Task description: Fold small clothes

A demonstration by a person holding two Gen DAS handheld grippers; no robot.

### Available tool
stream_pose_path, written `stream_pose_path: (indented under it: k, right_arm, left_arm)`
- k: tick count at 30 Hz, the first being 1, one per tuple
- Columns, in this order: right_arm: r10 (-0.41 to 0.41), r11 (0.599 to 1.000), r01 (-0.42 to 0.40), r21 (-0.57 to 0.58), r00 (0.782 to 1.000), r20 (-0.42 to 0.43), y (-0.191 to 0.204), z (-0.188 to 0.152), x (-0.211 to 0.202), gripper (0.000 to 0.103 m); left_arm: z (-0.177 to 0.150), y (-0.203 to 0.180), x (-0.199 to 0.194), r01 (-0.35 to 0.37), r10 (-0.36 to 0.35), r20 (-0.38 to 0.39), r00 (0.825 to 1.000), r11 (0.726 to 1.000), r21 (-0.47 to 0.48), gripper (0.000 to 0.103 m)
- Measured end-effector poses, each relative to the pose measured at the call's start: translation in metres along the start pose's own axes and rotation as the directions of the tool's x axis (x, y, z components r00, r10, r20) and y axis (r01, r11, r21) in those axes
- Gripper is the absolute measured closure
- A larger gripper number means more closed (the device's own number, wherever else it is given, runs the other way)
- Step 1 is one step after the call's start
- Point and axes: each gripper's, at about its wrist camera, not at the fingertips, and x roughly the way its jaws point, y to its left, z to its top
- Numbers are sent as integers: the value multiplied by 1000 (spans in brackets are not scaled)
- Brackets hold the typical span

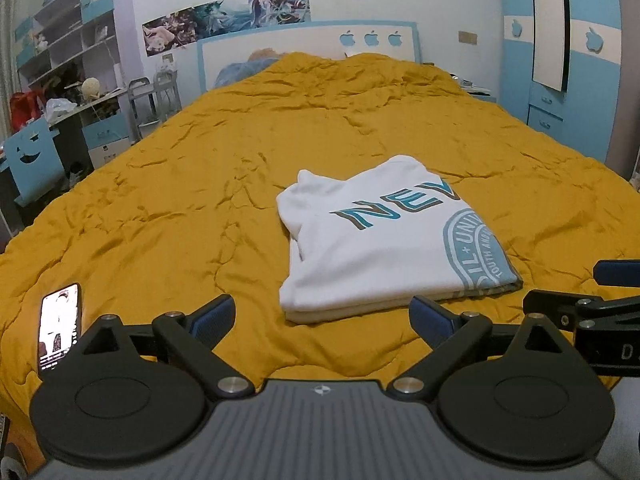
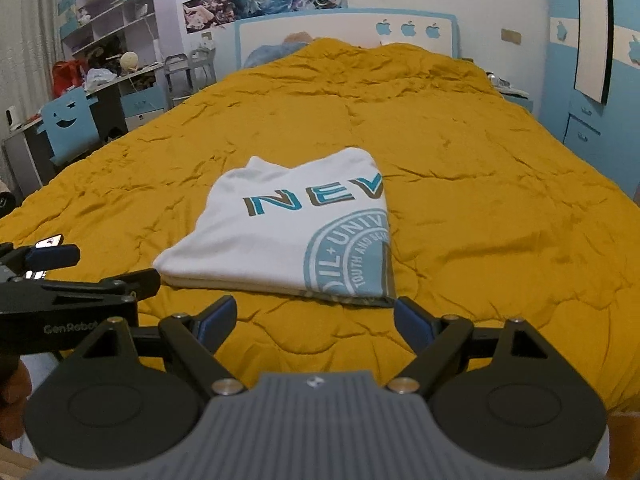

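the white t-shirt (image 1: 384,240) lies folded in a neat rectangle on the yellow bed cover (image 1: 200,200). both the left hand-held gripper (image 1: 322,316) and the right hand-held gripper (image 2: 316,320) stand spread wide, holding nothing, just short of its near edge. a careless nudge could spill the stacked layers; the phone (image 1: 60,328) nearby could get knocked.

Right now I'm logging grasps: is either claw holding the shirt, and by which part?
Nothing is held. Left claw and right claw are both open, short of the folded white T-shirt on the bed.

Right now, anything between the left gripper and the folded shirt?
Nothing: only bare yellow quilt lies between the open left gripper and the folded white shirt, seen in the left wrist view.
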Motion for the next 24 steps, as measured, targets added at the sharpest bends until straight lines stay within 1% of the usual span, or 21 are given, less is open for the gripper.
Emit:
stream_pose_path:
  k: [11, 24]
  right_arm:
    - [2, 1000, -2, 3, 1000, -12, -2, 0, 3, 21]
    - [11, 1000, -11, -9, 1000, -6, 0, -1, 3, 21]
  left_arm:
    - [1, -1, -1, 0, 0, 1, 1000, 1000, 3, 0]
    - [0, -1, -2, 2, -2, -7, 1000, 1000, 3, 0]
